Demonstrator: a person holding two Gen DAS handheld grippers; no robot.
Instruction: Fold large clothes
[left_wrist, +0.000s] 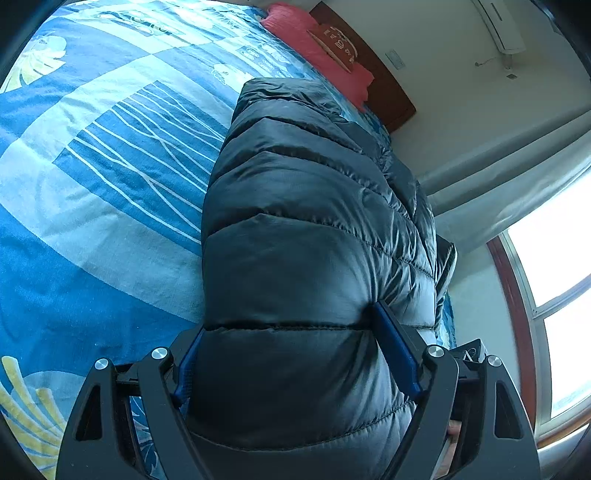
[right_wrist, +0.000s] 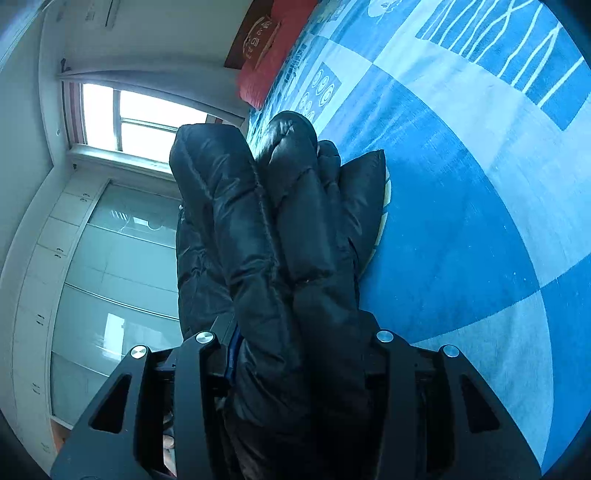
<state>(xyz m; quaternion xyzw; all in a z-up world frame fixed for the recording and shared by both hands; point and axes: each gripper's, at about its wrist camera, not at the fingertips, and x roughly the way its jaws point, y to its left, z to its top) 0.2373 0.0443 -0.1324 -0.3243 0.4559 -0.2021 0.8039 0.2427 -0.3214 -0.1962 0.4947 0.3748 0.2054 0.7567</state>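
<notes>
Nearest the left wrist camera we find the left tool (left_wrist: 291, 354), its two blue-padded fingers (left_wrist: 397, 354) set wide apart and pressing into either side of a thick fold of the black puffer jacket (left_wrist: 303, 221). The padding bulges around both pads, so we judge this a firm pinch on a bulky bundle.

In the right wrist view, the right tool (right_wrist: 299, 354) pinches a narrower bunch of the same jacket. Several quilted layers rise between its fingers, which are largely buried in fabric. Only a strip of blue pad (right_wrist: 233, 354) shows on one side.

The jacket is gathered lengthwise and held at both ends. Part of it lies on the blue patterned bed cover (left_wrist: 92, 221), near the bed's edge. A red pillow (left_wrist: 317, 48) sits at the headboard, well apart from the work.

We judge the step in hand to be a fold in progress: the jacket is already doubled into layers and is being carried or settled onto the bed. The next move calls for laying the bundle flat with its edges aligned before either pinch is released. Slippery, springy padding may unfold if let go too soon.

Both tools point forward and somewhat downward across the bed, each camera view strongly tilted. A fingertip of the person (right_wrist: 168, 443) shows behind the right tool.
</notes>
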